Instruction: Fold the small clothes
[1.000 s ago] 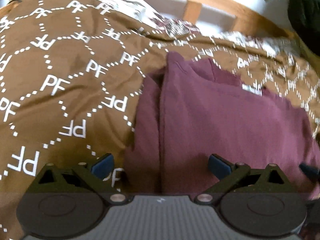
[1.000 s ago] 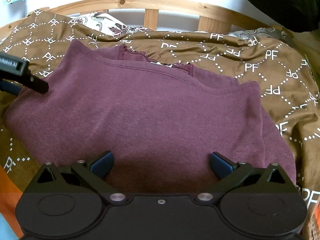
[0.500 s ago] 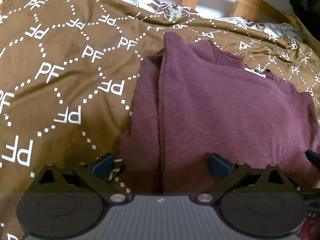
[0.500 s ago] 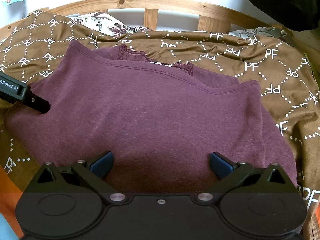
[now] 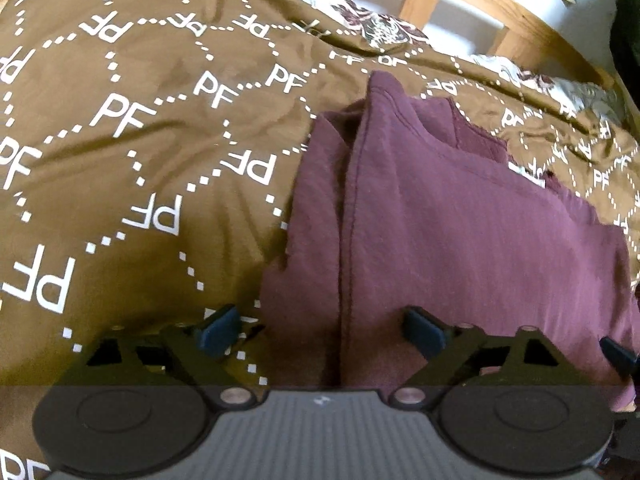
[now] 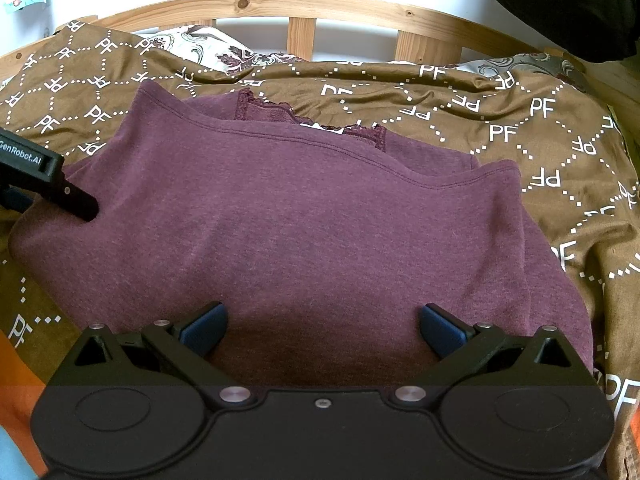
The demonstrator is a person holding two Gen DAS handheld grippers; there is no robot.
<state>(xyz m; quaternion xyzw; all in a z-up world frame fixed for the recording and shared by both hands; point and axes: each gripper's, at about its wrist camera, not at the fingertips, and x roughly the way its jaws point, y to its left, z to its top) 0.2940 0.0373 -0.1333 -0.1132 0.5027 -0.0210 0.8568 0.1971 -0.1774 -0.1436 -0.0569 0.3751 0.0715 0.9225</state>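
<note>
A maroon top [image 6: 304,216] lies folded on the brown "PF" bedspread [image 6: 540,128], its lace neckline at the far side. It also shows in the left wrist view [image 5: 460,240], with its folded left edge toward me. My left gripper [image 5: 320,336] is open and empty, low over the top's near left edge. One of its fingers [image 6: 64,194] shows at the left of the right wrist view. My right gripper [image 6: 322,330] is open and empty over the top's near middle.
A wooden bed rail [image 6: 300,8] runs along the far side, with a white wall behind. A floral pillow [image 6: 192,46] peeks from under the bedspread. A dark garment [image 6: 560,0] hangs at the upper right. Orange fabric [image 6: 20,400] lies at the near left.
The left gripper has moved nearer and lower toward the top's left edge, so the top looks larger in its view. The right gripper has held still.
</note>
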